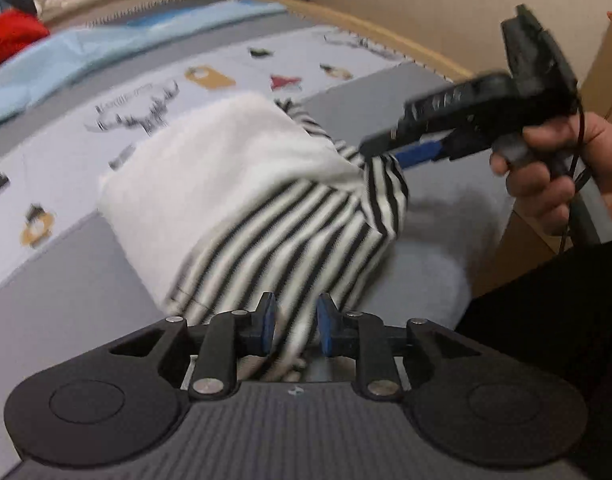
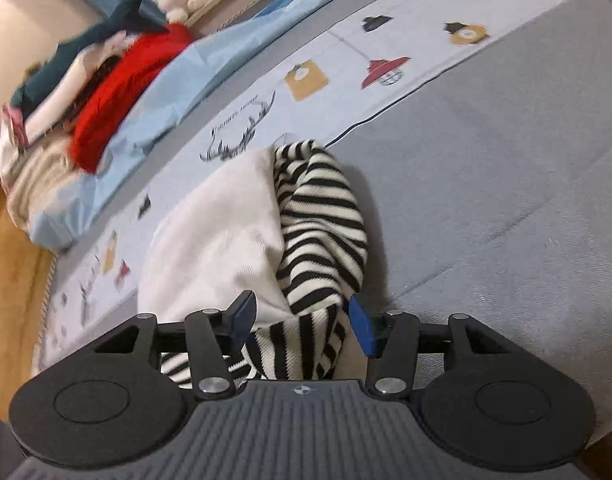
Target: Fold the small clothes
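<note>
A small garment (image 1: 234,184), white on one side and black-and-white striped on the other, lies bunched on the bed. Its near striped end rises into my left gripper (image 1: 296,320), and the blue pads are shut on that fabric. In the left wrist view my right gripper (image 1: 382,140), held by a hand (image 1: 546,176), hovers at the garment's far right striped corner. In the right wrist view the garment (image 2: 226,232) lies just ahead. My right gripper (image 2: 302,324) stands open, its jaws wide apart with striped cloth loose between them.
The bed has a grey cover (image 2: 486,168) and a pale printed blanket (image 2: 326,56) with deer and lantern motifs. A light blue sheet (image 2: 194,80) and a pile of clothes with a red piece (image 2: 122,96) lie at the far side. A wooden bed edge (image 1: 386,36) runs behind.
</note>
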A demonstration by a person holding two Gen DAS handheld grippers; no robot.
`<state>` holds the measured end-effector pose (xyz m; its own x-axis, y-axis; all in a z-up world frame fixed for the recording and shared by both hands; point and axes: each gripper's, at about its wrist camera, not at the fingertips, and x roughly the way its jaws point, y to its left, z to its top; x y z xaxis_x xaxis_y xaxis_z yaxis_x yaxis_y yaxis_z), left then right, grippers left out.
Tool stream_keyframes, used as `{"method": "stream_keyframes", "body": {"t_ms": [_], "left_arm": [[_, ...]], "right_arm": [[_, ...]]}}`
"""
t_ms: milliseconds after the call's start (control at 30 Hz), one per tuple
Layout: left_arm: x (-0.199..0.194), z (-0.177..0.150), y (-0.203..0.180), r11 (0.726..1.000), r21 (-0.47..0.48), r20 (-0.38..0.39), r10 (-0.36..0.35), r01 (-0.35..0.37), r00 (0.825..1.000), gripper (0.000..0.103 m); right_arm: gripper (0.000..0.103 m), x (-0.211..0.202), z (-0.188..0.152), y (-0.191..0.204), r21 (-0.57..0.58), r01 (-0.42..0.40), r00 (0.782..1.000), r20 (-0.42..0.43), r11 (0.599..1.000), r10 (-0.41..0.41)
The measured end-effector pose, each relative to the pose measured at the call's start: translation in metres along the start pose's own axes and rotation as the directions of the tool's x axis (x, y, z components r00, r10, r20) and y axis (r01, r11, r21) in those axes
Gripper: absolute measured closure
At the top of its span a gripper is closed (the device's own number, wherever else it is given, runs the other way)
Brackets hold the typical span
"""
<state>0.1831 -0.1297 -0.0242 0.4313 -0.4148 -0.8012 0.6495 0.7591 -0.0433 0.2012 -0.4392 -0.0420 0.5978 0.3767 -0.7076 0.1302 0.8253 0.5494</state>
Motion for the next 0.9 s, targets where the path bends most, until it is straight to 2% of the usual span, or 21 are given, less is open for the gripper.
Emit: {"method": "stream_keyframes", "body": {"t_ms": [100,167,233,267,300,333,367,400,433,567,667,767,833,867,900], "left_arm": [[-0.007,-0.010,0.013,0.998,-0.041,0.034,0.042,-0.040,0.999,0.078],[-0.007,-0.011,0.020,0.994,-0.077,0.014,0.078,-0.076,0.997,0.078],[-0.014,-0.004,0.020,0.990,-0.067,0.065,0.130,-0.126,0.989,0.078],[-0.019,-0.002,0.021,0.989,-0.076,0.086,0.133,-0.127,0.987,0.078],[-0.021,0.000,0.025,0.987,-0.102,0.099,0.131,-0.121,0.987,0.078],[-0.024,0.001,0.030,0.984,-0.135,0.101,0.131,-0.117,0.986,0.078],[-0.025,0.002,0.034,0.980,-0.159,0.099,0.134,-0.117,0.986,0.078],[-0.026,0.002,0.037,0.976,-0.181,0.095,0.137,-0.118,0.986,0.078],[-0.026,0.002,0.040,0.973,-0.197,0.089,0.142,-0.122,0.986,0.078],[-0.026,0.002,0.045,0.965,-0.233,0.067,0.139,-0.120,0.988,0.078],[-0.020,0.002,0.048,0.962,-0.264,0.053,0.091,-0.074,0.994,0.078],[-0.005,-0.002,0.048,0.961,-0.276,0.014,0.013,-0.008,1.000,0.076],[0.011,-0.007,0.043,0.968,-0.252,-0.041,-0.006,-0.005,0.999,0.075],[0.018,-0.010,0.041,0.972,-0.235,-0.058,-0.005,-0.009,0.998,0.075],[0.025,-0.012,0.037,0.976,-0.215,-0.066,0.007,-0.021,0.998,0.074]], "right_arm": [[0.045,0.008,-0.007,0.018,-0.093,0.038,0.999,-0.010,0.995,-0.039],[0.045,0.013,-0.012,0.029,-0.163,0.071,0.997,-0.017,0.984,-0.074],[0.045,0.018,-0.017,0.039,-0.235,0.107,0.993,-0.022,0.966,-0.115],[0.048,0.019,-0.020,0.042,-0.261,0.116,0.992,-0.022,0.958,-0.127],[0.052,0.020,-0.023,0.047,-0.291,0.130,0.990,-0.021,0.948,-0.142],[0.071,0.020,-0.026,0.050,-0.320,0.151,0.987,-0.008,0.935,-0.162],[0.083,0.018,-0.028,0.053,-0.342,0.168,0.984,0.003,0.925,-0.178],[0.086,0.014,-0.029,0.053,-0.349,0.176,0.983,0.015,0.921,-0.182],[0.091,0.007,-0.029,0.053,-0.345,0.172,0.985,0.030,0.923,-0.172],[0.093,-0.029,-0.032,0.046,-0.317,0.104,0.993,0.087,0.943,-0.080],[0.094,-0.050,-0.034,0.032,-0.276,0.047,0.996,0.081,0.960,-0.025],[0.096,-0.041,-0.035,0.010,-0.217,0.106,0.994,-0.013,0.970,-0.112],[0.096,-0.022,-0.038,-0.008,-0.190,0.199,0.966,-0.127,0.961,-0.225],[0.096,-0.018,-0.038,-0.013,-0.197,0.254,0.948,-0.143,0.947,-0.285],[0.095,-0.019,-0.035,-0.014,-0.200,0.287,0.942,-0.119,0.937,-0.314]]}}
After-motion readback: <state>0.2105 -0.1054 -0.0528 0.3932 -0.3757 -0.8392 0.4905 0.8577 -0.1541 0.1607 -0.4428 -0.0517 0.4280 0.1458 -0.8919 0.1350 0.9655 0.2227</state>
